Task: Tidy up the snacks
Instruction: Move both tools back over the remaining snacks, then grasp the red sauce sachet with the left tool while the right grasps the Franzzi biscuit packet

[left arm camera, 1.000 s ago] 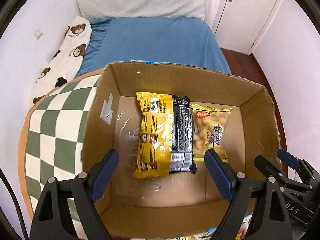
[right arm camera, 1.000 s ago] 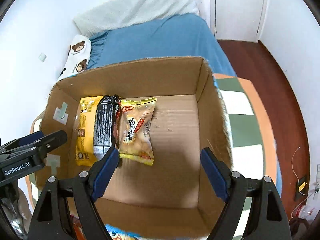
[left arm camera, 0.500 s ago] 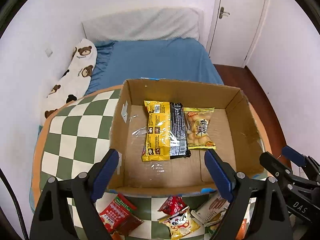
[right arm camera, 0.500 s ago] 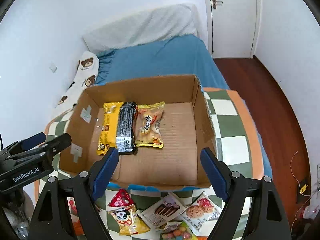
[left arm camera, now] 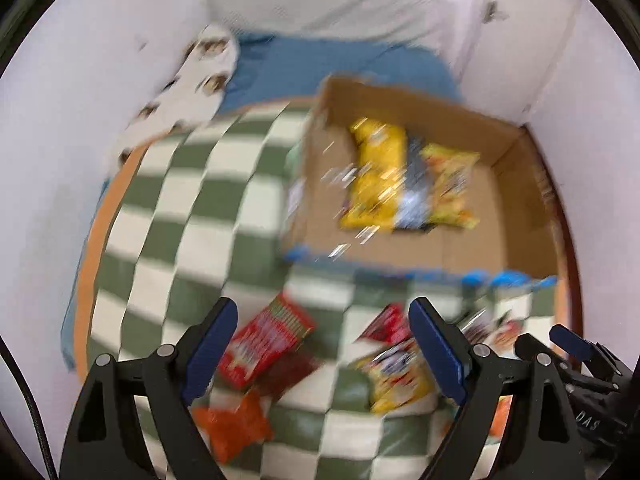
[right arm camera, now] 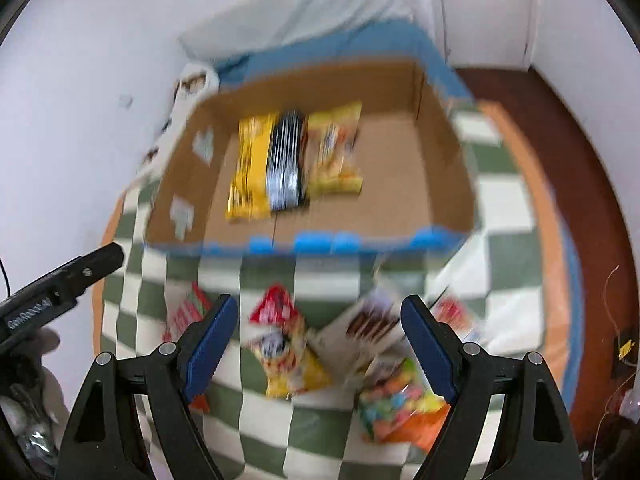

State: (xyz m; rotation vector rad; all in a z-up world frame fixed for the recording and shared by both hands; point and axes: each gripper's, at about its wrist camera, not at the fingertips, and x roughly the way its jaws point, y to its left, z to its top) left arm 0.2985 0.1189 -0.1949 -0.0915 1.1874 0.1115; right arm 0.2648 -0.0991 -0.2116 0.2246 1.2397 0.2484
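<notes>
Both views are motion-blurred. A cardboard box (left arm camera: 516, 216) (right arm camera: 400, 184) on the checkered table holds a yellow-and-black snack pack (left arm camera: 376, 184) (right arm camera: 264, 168) and a yellow snack bag (left arm camera: 452, 188) (right arm camera: 334, 156). Loose snacks lie in front of the box: a red pack (left arm camera: 268, 340), an orange bag (left arm camera: 236, 428), a yellow bag (left arm camera: 396, 376) (right arm camera: 284, 356), a white cookie pack (right arm camera: 368, 328) and a colourful candy bag (right arm camera: 396, 404). My left gripper (left arm camera: 324, 348) is open and empty above the red pack. My right gripper (right arm camera: 320, 344) is open and empty above the loose snacks.
The round table (left arm camera: 168, 216) (right arm camera: 512, 208) has a green-and-white checkered cloth with an orange rim. A blue bed (left arm camera: 332, 64) with a bear pillow (left arm camera: 192, 76) lies behind it. Wooden floor (right arm camera: 560, 140) is at the right.
Both grippers have pulled back from over the box toward the table's near side. The loose snacks in front of the box have come into view. Both stay open and empty.
</notes>
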